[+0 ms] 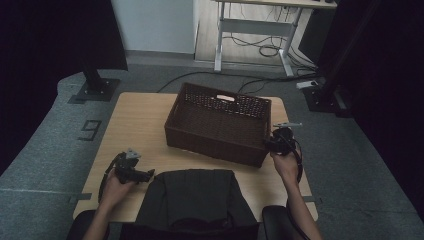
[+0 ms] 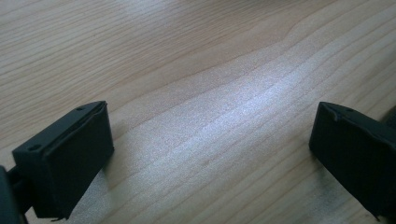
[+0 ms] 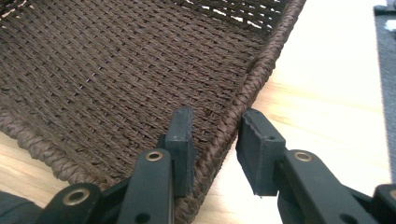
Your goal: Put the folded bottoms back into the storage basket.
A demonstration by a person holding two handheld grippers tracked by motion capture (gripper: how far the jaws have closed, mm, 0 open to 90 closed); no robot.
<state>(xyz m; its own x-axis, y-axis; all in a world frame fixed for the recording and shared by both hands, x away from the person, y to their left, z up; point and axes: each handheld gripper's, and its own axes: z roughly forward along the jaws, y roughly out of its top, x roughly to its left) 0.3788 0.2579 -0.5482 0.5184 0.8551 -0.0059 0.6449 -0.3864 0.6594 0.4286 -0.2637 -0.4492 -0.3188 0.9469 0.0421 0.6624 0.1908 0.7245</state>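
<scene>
Where cables trail: pale wooden table (image 1: pixel 140 125)

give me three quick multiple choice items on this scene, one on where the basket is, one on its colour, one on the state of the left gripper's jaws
1. The basket sits: A on the floor; B on the table; C on a chair.
2. The basket is: A white; B red; C dark brown.
3. The left gripper has jaws: A wide apart over bare wood; B shut on cloth; C shut on the basket rim.

B: wood shows around its base.
C: brown weave in both views.
A: nothing lies between the pads.
</scene>
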